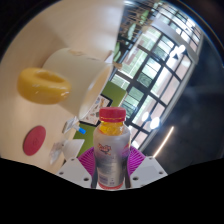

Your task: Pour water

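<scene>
- Bottle (111,150): clear plastic, red cap with a yellow band under it, pale label on the body. Sits upright relative to the fingers, lengthwise between them.
- Gripper (111,163): fingers pinch the bottle from both sides; magenta pads (88,160) press against its lower body with no gap visible.
- Whole scene appears strongly tilted; the bottle is lifted, with no worktop under it.
- Yellow cup (42,84): rim and open mouth face the camera, beyond the fingers and off to one side of the bottle, well apart from it.
- White rounded object (85,75): just behind the yellow cup; cannot tell what it is.
- Pink disc (36,139): on a white surface near the fingers, same side as the cup.
- Windows (155,65): dark-framed grid of panes beyond the bottle, bright outside.
</scene>
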### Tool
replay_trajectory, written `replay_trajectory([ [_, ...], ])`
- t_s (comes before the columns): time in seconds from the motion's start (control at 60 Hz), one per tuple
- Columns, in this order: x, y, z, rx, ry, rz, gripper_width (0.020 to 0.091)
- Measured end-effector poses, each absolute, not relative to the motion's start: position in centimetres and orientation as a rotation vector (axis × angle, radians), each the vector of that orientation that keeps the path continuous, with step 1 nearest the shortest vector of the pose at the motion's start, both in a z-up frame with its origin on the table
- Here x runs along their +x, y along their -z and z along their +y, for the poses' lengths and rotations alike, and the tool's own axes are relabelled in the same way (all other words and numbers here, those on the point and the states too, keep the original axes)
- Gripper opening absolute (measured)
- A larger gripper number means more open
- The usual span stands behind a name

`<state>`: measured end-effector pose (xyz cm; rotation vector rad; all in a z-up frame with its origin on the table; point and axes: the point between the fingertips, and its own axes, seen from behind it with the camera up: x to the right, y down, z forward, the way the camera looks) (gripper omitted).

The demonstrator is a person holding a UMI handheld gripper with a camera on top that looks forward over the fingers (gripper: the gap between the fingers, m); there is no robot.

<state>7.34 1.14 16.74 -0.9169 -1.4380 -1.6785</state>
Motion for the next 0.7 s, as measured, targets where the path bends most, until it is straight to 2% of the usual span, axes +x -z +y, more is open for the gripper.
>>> replay_trajectory([
  [0.017, 7.8, -16.7, -0.5, -0.947, 1.639, -1.410, 0.0371],
  [0.133, 8.1, -18.3, 0.6, -1.187, 1.307, -1.086, 0.0371],
  [0.233, 10.0, -19.1, 0.4, -1.417, 0.820, -0.667, 0.0371],
  [0.3, 10.4, -17.2, 0.3, -1.526, 0.445, -0.369, 0.0369],
  [0.317, 10.6, -15.7, -0.1, -1.526, 0.352, -0.286, 0.0371],
  [0.35, 11.2, -15.3, 0.6, -1.591, 0.186, -0.210, 0.0370],
  [0.4, 10.3, -13.0, 0.5, -1.649, 0.012, -0.084, 0.0371],
  [0.417, 10.9, -11.8, 1.0, -1.655, -0.026, -0.060, 0.0373],
  [0.5, 11.7, -10.6, 0.6, -1.664, -0.056, -0.004, 0.0373],
  [0.517, 11.4, -9.1, 1.9, -1.660, -0.059, -0.002, 0.0373],
  [0.533, 12.7, -9.7, 1.3, -1.663, -0.058, -0.008, 0.0372],
  [0.7, 13.3, -8.0, 1.7, -1.693, -0.042, -0.022, 0.0372],
])
